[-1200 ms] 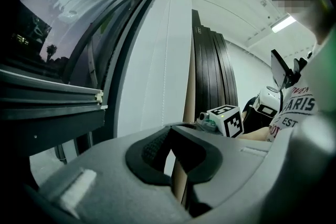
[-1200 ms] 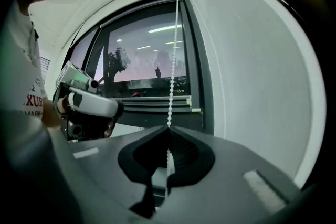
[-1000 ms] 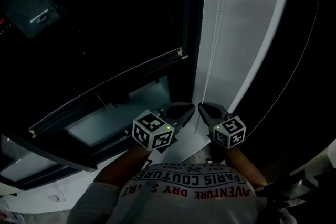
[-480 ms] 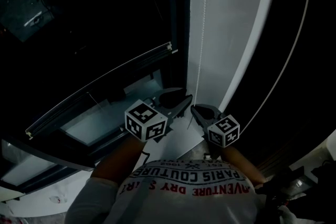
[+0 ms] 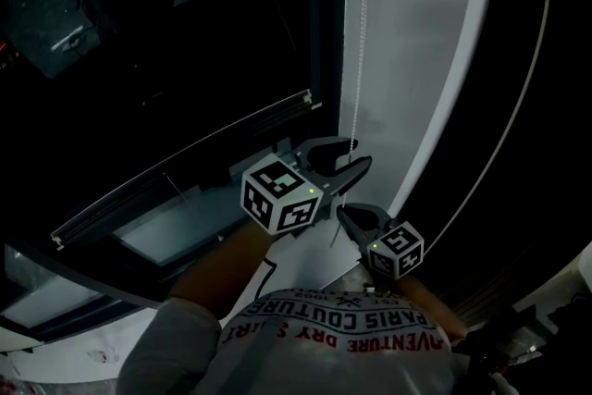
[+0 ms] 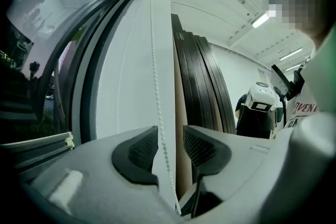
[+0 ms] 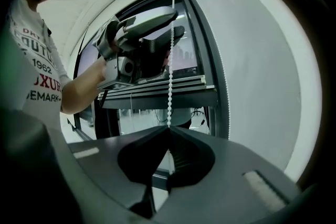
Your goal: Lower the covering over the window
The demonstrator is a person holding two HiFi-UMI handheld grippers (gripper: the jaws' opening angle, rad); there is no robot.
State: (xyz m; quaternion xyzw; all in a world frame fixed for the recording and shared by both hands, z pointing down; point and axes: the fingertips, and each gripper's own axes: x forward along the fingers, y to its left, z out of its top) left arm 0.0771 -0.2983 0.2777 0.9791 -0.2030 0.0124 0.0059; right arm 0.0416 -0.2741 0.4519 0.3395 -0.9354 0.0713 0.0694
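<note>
A white bead chain (image 5: 361, 60) hangs down the pale window frame (image 5: 416, 60). My left gripper (image 5: 359, 153) is level and open. Its jaws have just been opening, and the chain (image 6: 156, 86) runs loosely between the pads (image 6: 142, 149) without being pressed. Lower down, my right gripper (image 5: 344, 212) is shut on the same chain (image 7: 170, 71), pinched at the tips (image 7: 169, 131). The right gripper view shows the left gripper (image 7: 177, 22) higher up on the chain. The covering's bottom rail (image 5: 185, 171) crosses the dark window.
Dark window glass (image 5: 185, 14) fills the left of the head view. Dark panels (image 6: 205, 86) lean beside the frame, and a white machine (image 6: 260, 102) stands further back in the room. The window sill (image 5: 176, 227) lies below the rail.
The left gripper has let go of the chain, opened wide and risen along it. The right gripper stays shut on the chain, a little lower than before.
</note>
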